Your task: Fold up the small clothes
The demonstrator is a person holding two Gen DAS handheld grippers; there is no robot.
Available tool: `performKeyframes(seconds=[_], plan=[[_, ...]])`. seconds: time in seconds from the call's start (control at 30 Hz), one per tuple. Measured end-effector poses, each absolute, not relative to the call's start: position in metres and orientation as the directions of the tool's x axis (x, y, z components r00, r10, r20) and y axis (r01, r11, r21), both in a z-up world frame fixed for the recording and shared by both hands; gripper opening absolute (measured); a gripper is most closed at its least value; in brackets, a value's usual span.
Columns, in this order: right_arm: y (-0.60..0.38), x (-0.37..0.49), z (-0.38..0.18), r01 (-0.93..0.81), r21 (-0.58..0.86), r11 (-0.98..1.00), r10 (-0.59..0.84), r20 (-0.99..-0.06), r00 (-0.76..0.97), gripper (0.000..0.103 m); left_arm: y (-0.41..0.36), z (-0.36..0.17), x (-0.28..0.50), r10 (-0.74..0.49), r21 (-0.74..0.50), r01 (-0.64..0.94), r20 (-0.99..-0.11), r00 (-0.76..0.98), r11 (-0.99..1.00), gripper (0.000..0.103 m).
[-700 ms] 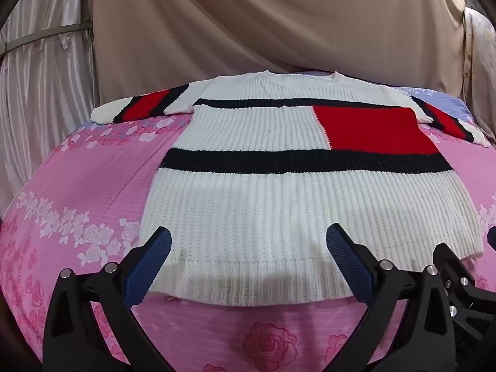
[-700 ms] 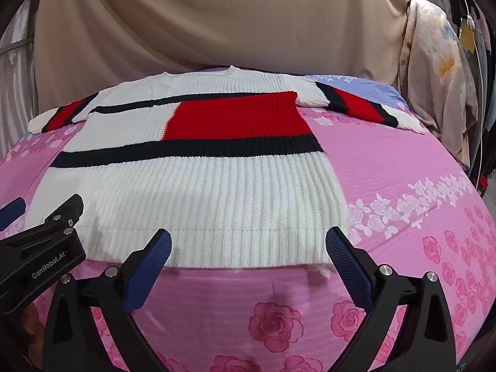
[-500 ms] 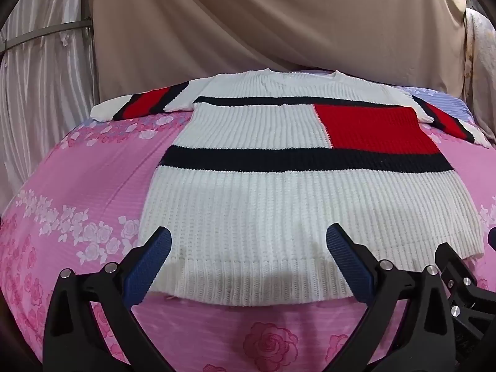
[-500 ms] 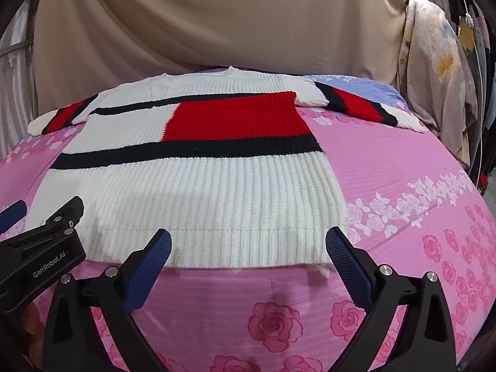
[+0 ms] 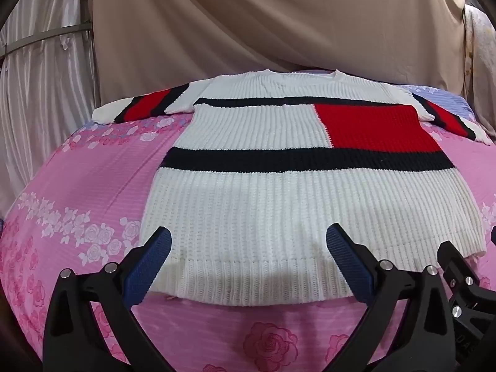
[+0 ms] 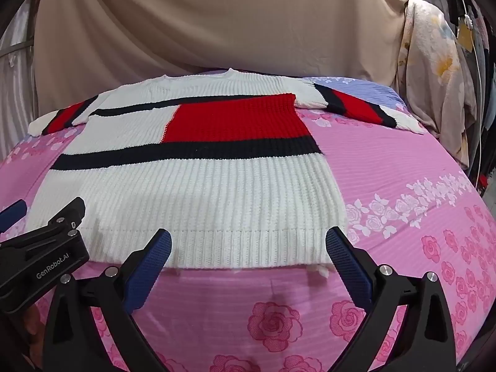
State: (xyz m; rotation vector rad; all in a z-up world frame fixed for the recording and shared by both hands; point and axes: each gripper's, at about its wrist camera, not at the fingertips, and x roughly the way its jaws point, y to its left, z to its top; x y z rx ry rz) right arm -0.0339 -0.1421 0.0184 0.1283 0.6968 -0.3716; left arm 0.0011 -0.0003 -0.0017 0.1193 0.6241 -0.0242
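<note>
Through the left wrist view I see my left gripper [image 5: 248,257] spread wide at frame bottom, blue ribbed pads empty, over the hem of a chunky rib-knit sweater [image 5: 294,192] lying flat mid-frame on the pink rose-print bedsheet [image 5: 77,192]. On the right wrist view, my right gripper [image 6: 248,257] gapes likewise above the sweater's lower right hem.

Only readable text I can spot is "GenRobot.AI" in white on the black body of the left gripper [image 6: 12,214], seen in the right wrist view.
</note>
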Motion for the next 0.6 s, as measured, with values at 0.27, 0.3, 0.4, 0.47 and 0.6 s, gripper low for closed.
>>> performKeyframes(seconds=[0.27,0.3,0.4,0.47,0.6], plan=[[-0.1421,-0.0343,0.0183,0.375,-0.009,0.927,-0.292,-0.646,0.705,0.098,-0.002,-0.0022,0.0022,0.013,0.109,0.063,-0.589,0.808,0.992,0.098],[-0.1424,-0.0344,0.0184,0.375,-0.009,0.927,-0.292,-0.646,0.705,0.098,-0.002,-0.0024,0.0024,0.013,0.11,0.064,-0.589,0.808,0.992,0.098],[-0.1414,-0.0342,0.0182,0.375,-0.011,0.927,-0.292,-0.646,0.705,0.098,-0.0022,-0.0027,0.0023,0.012,0.109,0.065,-0.589,0.808,0.992,0.098],[-0.1415,-0.0346,0.0184,0.375,-0.012,0.927,-0.294,-0.646,0.705,0.098,-0.0022,-0.0026,0.0024,0.012,0.109,0.064,-0.589,0.808,0.992,0.098],[-0.1418,-0.0346,0.0182,0.375,-0.01,0.927,-0.293,-0.646,0.705,0.098,-0.0024,-0.0027,0.0025,0.012,0.111,0.066,-0.589,0.808,0.992,0.098]])
